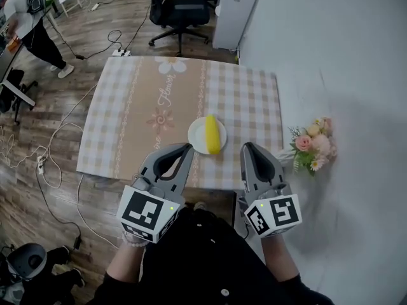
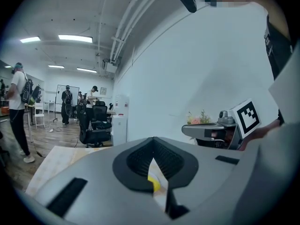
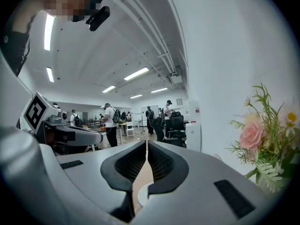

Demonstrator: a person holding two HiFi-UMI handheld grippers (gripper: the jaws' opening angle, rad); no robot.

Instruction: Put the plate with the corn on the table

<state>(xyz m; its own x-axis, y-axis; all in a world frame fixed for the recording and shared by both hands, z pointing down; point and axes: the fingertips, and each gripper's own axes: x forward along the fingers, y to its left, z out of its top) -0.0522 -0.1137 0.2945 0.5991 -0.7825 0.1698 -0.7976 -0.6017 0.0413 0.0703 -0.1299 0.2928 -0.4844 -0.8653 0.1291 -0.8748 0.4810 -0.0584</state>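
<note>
A white plate (image 1: 196,136) with a yellow corn cob (image 1: 213,134) on it rests on the checked tablecloth (image 1: 127,119), near the table's front edge. My left gripper (image 1: 187,149) hovers just left of the plate, jaws shut and empty. My right gripper (image 1: 247,147) hangs just right of the plate, also shut with nothing in it. In the left gripper view the jaws (image 2: 153,147) meet, and a sliver of the corn (image 2: 153,182) shows through the gap below them. The right gripper view has its jaws (image 3: 146,146) pressed together above the cloth.
A bunch of flowers (image 1: 311,143) lies on the white floor right of the table. A black office chair (image 1: 181,8) and a white cabinet (image 1: 234,11) stand beyond the far edge. Cables (image 1: 57,145) run over the wooden floor at the left, where a person (image 1: 32,24) stands.
</note>
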